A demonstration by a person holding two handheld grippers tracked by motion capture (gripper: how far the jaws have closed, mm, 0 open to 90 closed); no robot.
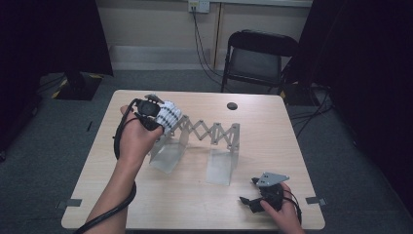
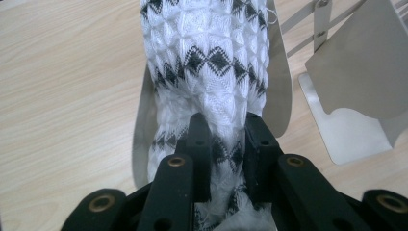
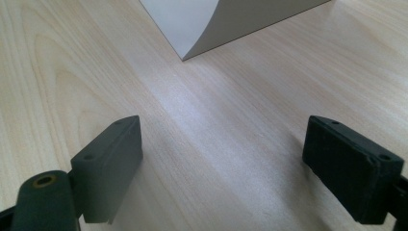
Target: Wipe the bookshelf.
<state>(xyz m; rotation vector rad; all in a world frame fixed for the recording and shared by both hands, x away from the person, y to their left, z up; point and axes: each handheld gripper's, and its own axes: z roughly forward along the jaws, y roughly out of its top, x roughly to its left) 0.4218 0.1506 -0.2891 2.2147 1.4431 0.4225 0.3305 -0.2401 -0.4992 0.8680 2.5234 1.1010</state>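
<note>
A white knitted sock [image 1: 169, 117] with black diamond bands hangs at the left end of a grey metal scissor rack [image 1: 210, 130]. My left gripper [image 1: 158, 120] is shut on the sock, held up over the rack's left plate. In the left gripper view the two black jaws [image 2: 223, 126] pinch the sock [image 2: 207, 48] near its lower part, with the rack's plate [image 2: 356, 62] to the right. My right gripper [image 1: 248, 191] rests low near the table's front right corner. Its jaws [image 3: 231, 144] stand wide open over bare wood, and a corner of the rack's foot [image 3: 216, 19] lies ahead.
The rack stands across the middle of the light wooden table [image 1: 195, 204] on two upright plates. A small black round hole cover [image 1: 232, 106] sits near the far edge. A black folding chair [image 1: 258, 53] stands behind the table, and dark curtains hang on both sides.
</note>
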